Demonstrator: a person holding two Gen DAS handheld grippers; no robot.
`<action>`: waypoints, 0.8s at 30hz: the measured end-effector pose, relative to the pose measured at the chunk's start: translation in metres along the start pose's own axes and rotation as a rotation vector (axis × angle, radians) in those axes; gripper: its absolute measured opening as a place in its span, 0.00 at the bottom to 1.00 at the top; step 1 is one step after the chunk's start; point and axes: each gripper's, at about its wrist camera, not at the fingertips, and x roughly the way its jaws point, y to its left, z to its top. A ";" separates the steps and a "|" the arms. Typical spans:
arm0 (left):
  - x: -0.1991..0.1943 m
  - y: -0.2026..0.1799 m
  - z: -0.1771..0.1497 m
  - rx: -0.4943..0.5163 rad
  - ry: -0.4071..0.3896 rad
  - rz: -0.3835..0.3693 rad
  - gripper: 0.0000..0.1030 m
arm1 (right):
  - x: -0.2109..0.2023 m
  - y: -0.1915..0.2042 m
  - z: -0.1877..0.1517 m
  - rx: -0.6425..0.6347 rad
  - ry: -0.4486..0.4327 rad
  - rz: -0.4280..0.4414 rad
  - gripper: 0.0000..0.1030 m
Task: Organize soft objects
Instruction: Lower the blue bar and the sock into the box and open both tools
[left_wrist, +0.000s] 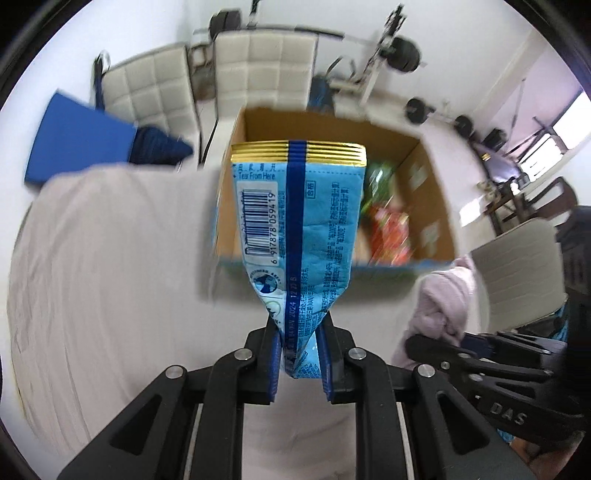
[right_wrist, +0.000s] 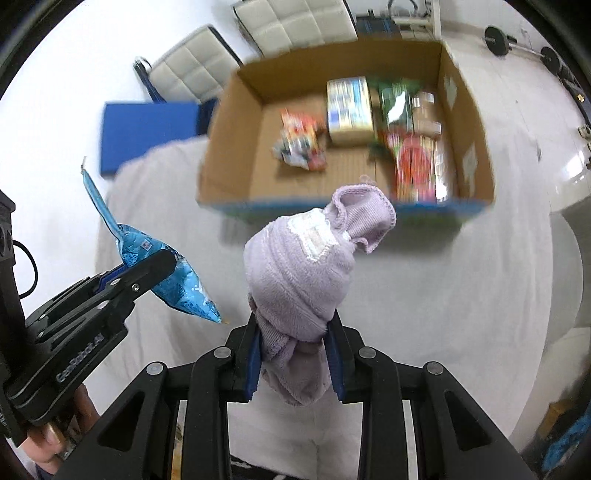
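My left gripper is shut on a light blue snack packet with a barcode and a gold top seal, held up above the white cloth in front of the cardboard box. The packet also shows in the right wrist view, clamped in the left gripper. My right gripper is shut on a rolled lilac sock bundle, held above the table short of the box. The bundle shows at the right of the left wrist view.
The open box holds several snack packets and a small carton. A white cloth covers the table. A blue pad lies at the left. White padded chairs and gym weights stand behind.
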 end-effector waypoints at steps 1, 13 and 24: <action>-0.006 -0.003 0.010 0.008 -0.015 -0.009 0.15 | 0.002 0.003 0.009 -0.003 -0.016 -0.002 0.31; 0.038 -0.007 0.106 0.099 0.048 0.048 0.15 | 0.043 -0.011 0.110 0.025 -0.010 -0.079 0.31; 0.147 0.005 0.133 0.089 0.283 0.126 0.16 | 0.146 -0.030 0.142 0.066 0.149 -0.159 0.31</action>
